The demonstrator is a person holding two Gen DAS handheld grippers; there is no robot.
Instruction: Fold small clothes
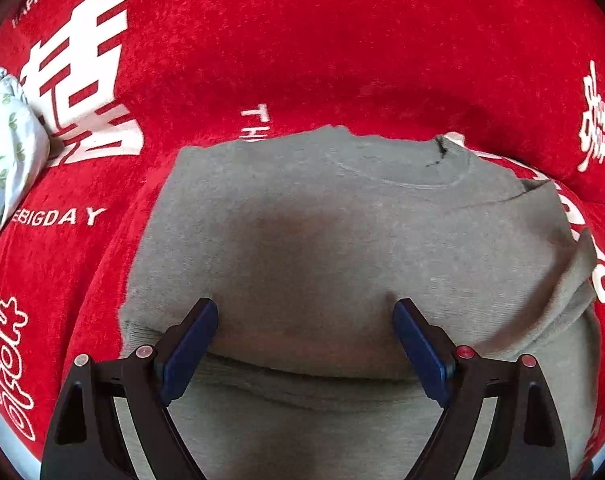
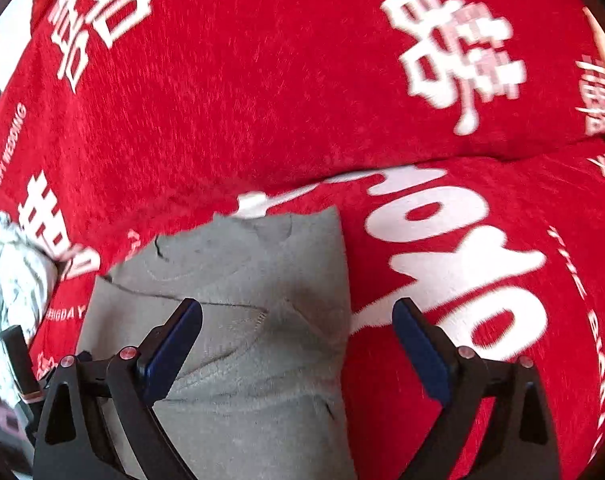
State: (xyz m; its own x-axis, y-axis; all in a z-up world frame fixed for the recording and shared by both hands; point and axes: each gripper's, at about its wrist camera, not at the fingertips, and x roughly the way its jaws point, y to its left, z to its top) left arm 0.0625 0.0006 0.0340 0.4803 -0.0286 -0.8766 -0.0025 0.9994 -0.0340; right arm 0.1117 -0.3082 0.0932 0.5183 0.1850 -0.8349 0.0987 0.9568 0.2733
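A small grey sweatshirt [image 1: 342,232] lies flat on a red plush blanket [image 1: 302,40], neckline at the far side. Its sides are folded inward, and a sleeve lies across its right part. My left gripper [image 1: 304,312] is open and hovers over the sweatshirt's lower middle, near a fold line by the hem. In the right wrist view the sweatshirt [image 2: 254,288] fills the lower left. My right gripper [image 2: 296,312] is open and empty over the garment's right edge, one finger above the grey fabric and the other above the blanket [image 2: 462,280].
The red blanket carries large white characters and English lettering. A bundle of white cloth with green leaf print [image 1: 2,140] lies at the far left, and shows in the right wrist view [image 2: 14,280]. The blanket rises into a padded fold behind the sweatshirt.
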